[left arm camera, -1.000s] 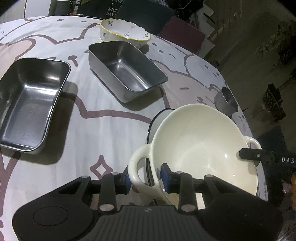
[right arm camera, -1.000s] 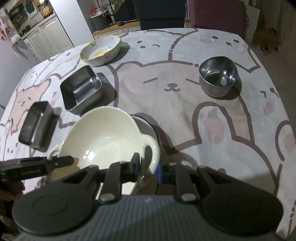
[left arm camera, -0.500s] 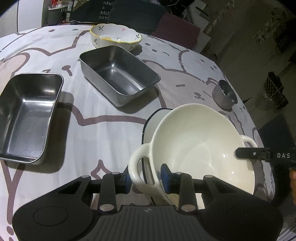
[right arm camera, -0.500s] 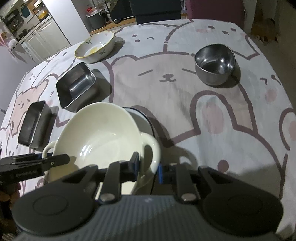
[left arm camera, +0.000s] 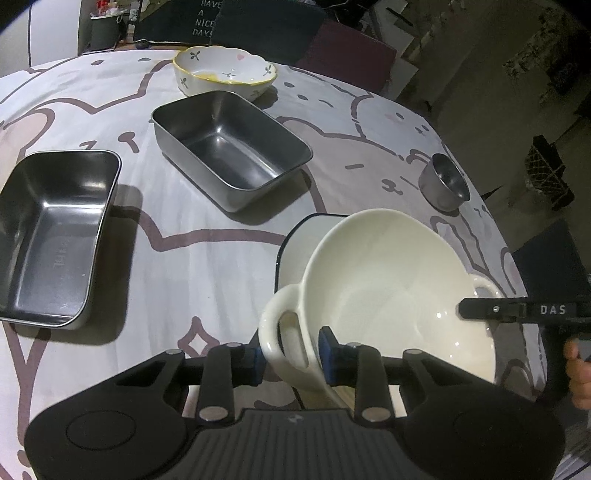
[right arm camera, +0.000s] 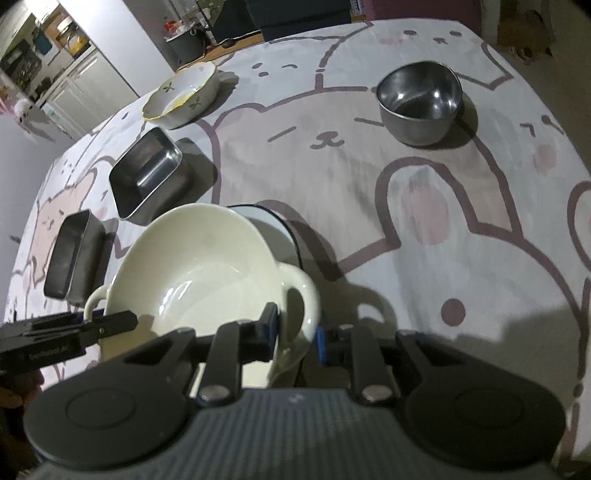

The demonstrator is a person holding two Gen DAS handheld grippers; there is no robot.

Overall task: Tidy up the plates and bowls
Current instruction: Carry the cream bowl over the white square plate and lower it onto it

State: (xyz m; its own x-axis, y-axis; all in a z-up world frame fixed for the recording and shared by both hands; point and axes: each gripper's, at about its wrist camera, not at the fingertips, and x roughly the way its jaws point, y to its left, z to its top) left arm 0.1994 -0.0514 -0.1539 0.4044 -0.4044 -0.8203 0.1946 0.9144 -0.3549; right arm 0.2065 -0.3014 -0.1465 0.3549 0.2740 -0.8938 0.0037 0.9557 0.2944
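A cream two-handled bowl (left arm camera: 391, 284) (right arm camera: 192, 273) is held in the air between both grippers. My left gripper (left arm camera: 290, 354) is shut on its left loop handle. My right gripper (right arm camera: 295, 332) is shut on its right loop handle. Under and behind the bowl lies a white plate with a dark blue rim (left arm camera: 299, 236) (right arm camera: 269, 218), mostly hidden. Two steel rectangular trays (left arm camera: 229, 147) (left arm camera: 55, 232) sit on the table to the left. A flowered ceramic bowl (left arm camera: 225, 74) (right arm camera: 181, 96) stands at the far side. A small round steel bowl (right arm camera: 421, 99) (left arm camera: 443, 182) stands to the right.
The table is covered with a white cloth with bear drawings (right arm camera: 332, 140). Dark chairs (left arm camera: 269, 26) stand beyond its far edge. The table edge and floor (left arm camera: 517, 110) lie to the right. The right gripper's finger (left arm camera: 517, 310) shows in the left wrist view.
Both grippers have kept hold of the cream bowl and lifted it. The table objects look farther below and the plate shows more.
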